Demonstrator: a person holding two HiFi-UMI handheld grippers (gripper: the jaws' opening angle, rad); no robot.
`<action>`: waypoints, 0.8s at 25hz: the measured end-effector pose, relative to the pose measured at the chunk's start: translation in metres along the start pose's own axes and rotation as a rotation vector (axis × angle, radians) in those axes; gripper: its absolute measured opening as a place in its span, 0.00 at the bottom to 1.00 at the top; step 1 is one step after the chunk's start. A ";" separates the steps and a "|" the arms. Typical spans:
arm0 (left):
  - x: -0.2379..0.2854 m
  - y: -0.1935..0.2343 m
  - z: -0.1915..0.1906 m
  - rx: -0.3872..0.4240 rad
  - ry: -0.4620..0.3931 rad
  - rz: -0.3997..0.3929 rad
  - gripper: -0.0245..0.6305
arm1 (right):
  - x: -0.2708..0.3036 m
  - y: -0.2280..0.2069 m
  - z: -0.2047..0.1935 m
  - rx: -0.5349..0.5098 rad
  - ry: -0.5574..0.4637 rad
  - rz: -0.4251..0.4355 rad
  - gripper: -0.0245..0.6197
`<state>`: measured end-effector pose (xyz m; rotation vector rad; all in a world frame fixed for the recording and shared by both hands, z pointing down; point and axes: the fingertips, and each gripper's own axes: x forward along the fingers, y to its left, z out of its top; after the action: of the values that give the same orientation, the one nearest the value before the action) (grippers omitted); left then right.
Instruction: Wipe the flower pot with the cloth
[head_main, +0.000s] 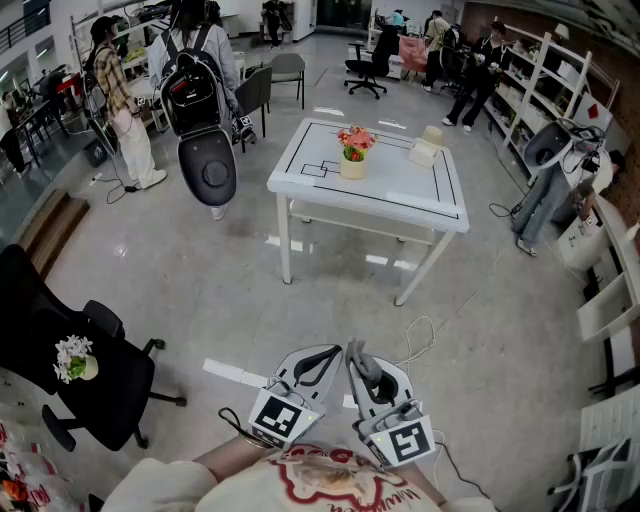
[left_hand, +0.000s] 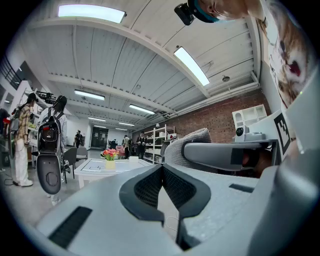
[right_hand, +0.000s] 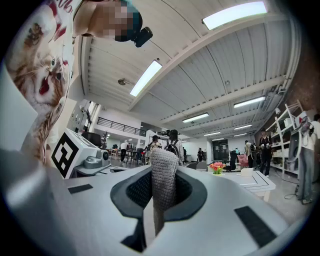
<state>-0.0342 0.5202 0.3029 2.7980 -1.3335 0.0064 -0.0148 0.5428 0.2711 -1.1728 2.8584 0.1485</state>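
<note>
The flower pot (head_main: 352, 166), pale yellow with pink and orange flowers, stands on the white table (head_main: 400, 190) far ahead of me. In the left gripper view the flower pot (left_hand: 110, 163) is small and distant, and so is the flower pot (right_hand: 217, 170) in the right gripper view. Both grippers are held low near my body, side by side. My left gripper (head_main: 328, 354) is shut with nothing between its jaws. My right gripper (head_main: 360, 368) is shut on a grey knitted cloth (right_hand: 164, 186) that sticks up between its jaws; the cloth (left_hand: 189, 144) also shows in the left gripper view.
A white box-like thing (head_main: 426, 150) sits on the table's far right. A person with a black backpack (head_main: 197, 90) stands left of the table. A black office chair (head_main: 70, 370) bearing a small flower pot is at my left. A cable (head_main: 425, 335) lies on the floor, and shelves (head_main: 560, 80) line the right wall.
</note>
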 end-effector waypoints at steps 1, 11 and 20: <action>0.000 0.001 0.000 0.000 0.000 0.000 0.04 | 0.001 0.000 0.000 0.000 -0.002 -0.001 0.08; -0.001 0.012 -0.004 0.005 0.000 -0.006 0.04 | 0.011 0.002 -0.005 -0.002 0.007 -0.007 0.08; -0.007 0.033 -0.010 -0.021 0.020 -0.019 0.04 | 0.029 0.004 -0.008 0.025 0.001 -0.033 0.08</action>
<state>-0.0639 0.5057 0.3143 2.7857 -1.2953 0.0192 -0.0384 0.5251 0.2772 -1.2145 2.8316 0.1105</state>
